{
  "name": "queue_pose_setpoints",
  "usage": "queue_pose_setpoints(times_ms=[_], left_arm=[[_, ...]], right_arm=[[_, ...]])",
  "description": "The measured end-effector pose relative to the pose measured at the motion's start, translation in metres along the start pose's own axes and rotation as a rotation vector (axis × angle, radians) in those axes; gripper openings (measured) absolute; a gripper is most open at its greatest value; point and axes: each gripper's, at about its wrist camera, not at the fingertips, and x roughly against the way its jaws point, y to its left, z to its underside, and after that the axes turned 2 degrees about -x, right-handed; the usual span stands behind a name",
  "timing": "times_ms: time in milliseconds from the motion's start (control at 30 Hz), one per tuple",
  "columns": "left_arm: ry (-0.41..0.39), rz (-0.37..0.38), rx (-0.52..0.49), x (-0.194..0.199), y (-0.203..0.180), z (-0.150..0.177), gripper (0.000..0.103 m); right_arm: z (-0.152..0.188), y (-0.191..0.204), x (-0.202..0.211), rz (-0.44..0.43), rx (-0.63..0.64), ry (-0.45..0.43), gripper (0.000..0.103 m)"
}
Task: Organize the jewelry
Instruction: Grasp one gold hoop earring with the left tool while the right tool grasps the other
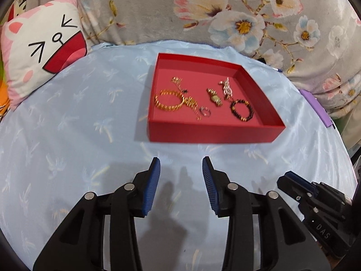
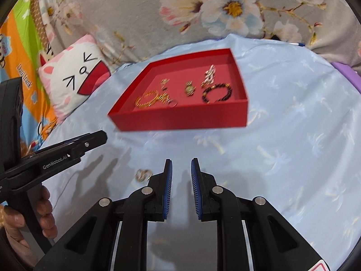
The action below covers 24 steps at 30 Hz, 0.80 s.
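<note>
Both hand-held grippers are hovering low over the pale blue palm-print cloth (image 1: pixel 79 117) covering the tabletop, and neither is carrying anything. The left hand-held gripper (image 1: pixel 181 164) is standing released, its blue ribbed pads wide apart; the right hand-held gripper (image 2: pixel 181 164) is also released, with a narrower gap between its pads.

A small loose gold ring (image 2: pixel 143 175) is lying on the cloth just beside the right hand-held gripper's left finger, at about nine o'clock from its tips, apart from everything else. It looks like the last piece waiting to go in.

What could go wrong, as I judge it: the ring is thin and lying flat on soft, slippery fabric, so closing pads may pinch cloth along with it, or skate it away. Dragging the cloth could also shift the box.

At twelve o'clock from both hand-held grippers, the shallow red cardboard box (image 1: pixel 212 133) is sitting open on the cloth. Inside it are lying a gold beaded bracelet (image 1: pixel 168 100) toward nine o'clock, a small silver ring (image 1: pixel 205 111) just beside it, a gold watch-like piece (image 1: pixel 215 98) near the centre, a pale sparkling brooch (image 1: pixel 226 87) just behind that, and a dark beaded bracelet (image 1: pixel 242 110) toward three o'clock.
</note>
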Motion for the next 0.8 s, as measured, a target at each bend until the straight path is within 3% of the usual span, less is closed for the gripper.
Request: queue_pose_setpoints(times_ms=[100, 333, 533, 733, 800], left_arm=[[0.021, -0.02, -0.01, 0.001, 0.001, 0.014, 0.037], [0.077, 0.051, -0.041, -0.004, -0.015, 0.037, 0.038], [0.096, 0.098, -0.057, -0.017, -0.038, 0.038, 0.044], [0.109, 0.081, -0.06, -0.031, -0.041, 0.04, 0.04], [0.107, 0.082, -0.064, -0.032, -0.041, 0.039, 0.035]], right_arm=[[0.009, 0.011, -0.006, -0.018, 0.018, 0.026, 0.017], [0.015, 0.01, -0.006, -0.009, 0.001, 0.031, 0.017], [0.016, -0.002, 0.002, 0.011, -0.02, 0.024, 0.017], [0.016, -0.006, 0.001, 0.009, -0.024, 0.029, 0.017], [0.016, -0.006, 0.001, 0.005, -0.024, 0.029, 0.017]])
